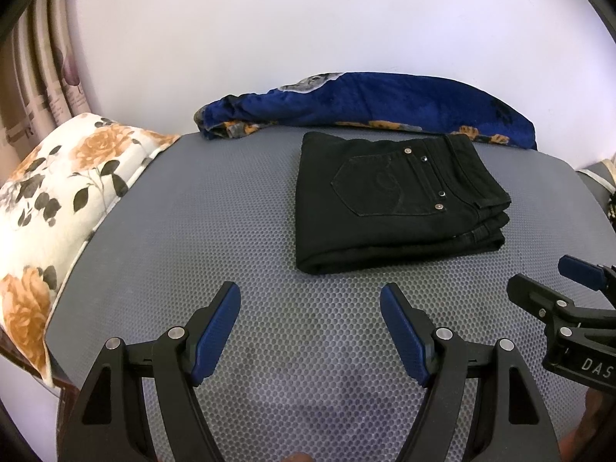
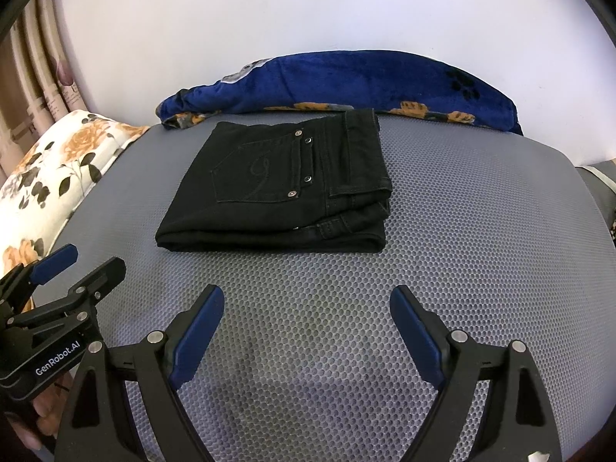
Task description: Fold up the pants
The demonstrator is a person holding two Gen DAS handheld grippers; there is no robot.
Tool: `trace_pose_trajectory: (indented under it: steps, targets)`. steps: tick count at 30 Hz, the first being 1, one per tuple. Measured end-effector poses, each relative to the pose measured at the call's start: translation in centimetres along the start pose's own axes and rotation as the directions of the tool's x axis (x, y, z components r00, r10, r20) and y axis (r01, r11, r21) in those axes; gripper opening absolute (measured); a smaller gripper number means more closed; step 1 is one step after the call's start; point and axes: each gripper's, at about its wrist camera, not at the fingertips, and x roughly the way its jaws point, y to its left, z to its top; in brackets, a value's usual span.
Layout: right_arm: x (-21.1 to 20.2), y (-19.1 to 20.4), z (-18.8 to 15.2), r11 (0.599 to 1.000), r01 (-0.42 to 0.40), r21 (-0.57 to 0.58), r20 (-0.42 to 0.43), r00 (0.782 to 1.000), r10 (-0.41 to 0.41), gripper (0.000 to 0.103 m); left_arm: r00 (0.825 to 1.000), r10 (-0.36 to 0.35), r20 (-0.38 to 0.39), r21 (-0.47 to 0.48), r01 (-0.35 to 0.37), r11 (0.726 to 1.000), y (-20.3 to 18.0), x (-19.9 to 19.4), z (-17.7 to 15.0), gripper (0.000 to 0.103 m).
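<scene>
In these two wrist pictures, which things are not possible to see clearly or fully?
- Lower layers of the folded black pants: both views, covered by the top layer with the pocket.
- Back of the blue blanket: both views, hidden behind its own bulk.
- Flowered pillow: left wrist view, cut by the picture's left edge.
- Right gripper: left wrist view, cut by the right edge.
- Print on the curtain: too blurred to read.

White wall, striped curtain
</scene>
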Motion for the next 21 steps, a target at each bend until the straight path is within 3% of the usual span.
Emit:
trace_pose_trajectory:
  steps: [21]
  targets:
    - [0.39,-0.25,-0.23,1.0,0.0,0.004,-0.011,1.0,0.0,0.086,1.0,0.008,-0.001,0.013,-0.008,1.0,0.18,0.12,0.04,0.075]
